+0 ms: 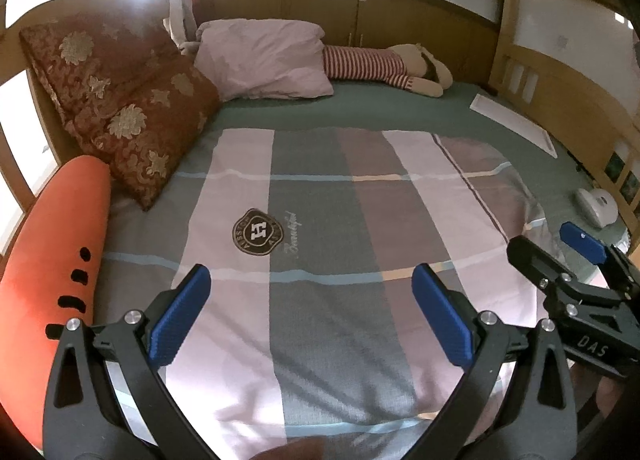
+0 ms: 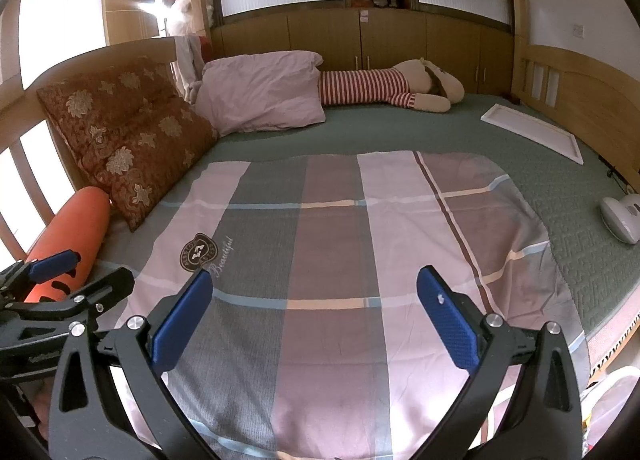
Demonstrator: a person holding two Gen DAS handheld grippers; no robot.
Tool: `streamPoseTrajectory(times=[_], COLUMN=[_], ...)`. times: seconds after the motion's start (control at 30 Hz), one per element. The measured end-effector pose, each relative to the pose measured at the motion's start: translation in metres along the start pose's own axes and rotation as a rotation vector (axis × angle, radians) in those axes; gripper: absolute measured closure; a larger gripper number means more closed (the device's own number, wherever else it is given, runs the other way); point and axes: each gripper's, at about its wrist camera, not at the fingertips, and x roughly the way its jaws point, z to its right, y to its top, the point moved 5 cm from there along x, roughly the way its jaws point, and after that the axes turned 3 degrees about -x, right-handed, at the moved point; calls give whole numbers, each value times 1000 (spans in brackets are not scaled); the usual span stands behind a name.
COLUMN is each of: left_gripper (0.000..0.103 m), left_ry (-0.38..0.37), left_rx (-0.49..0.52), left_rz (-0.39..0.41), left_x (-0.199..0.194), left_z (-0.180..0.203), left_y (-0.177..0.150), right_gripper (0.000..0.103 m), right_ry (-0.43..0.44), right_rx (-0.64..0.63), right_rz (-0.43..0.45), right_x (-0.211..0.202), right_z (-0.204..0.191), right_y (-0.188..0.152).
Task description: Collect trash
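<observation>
No clear trash is showing on the bed [image 2: 400,127]; a pale bag-like thing [image 2: 612,400] is peeking in beyond its corner. Both the left gripper [image 1: 310,316] and right gripper [image 2: 316,320] are hovering spread and empty over the plaid cover [image 2: 340,252], fitting either a cleared bed or a search under way

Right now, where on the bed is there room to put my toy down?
The plaid blanket is bare in the middle, in front of both open tongs. The green mattress cover is also free between the pink pillow and the white flat board. It is crowded along the left rail: patterned red cushion and orange carrot plush.
</observation>
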Motion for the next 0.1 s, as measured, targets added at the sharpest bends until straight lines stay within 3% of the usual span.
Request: streamPoseTrajectory(times=[0.1], left_gripper=[3], left_ry=[-7], left_rx=[-19], left_rz=[-43], left_x=[5], left_z=[-5], left_y=[-1], right_gripper=[3], right_ry=[-6], right_rx=[1], right_rz=[-6], right_x=[2], right_z=[4], right_y=[-2])
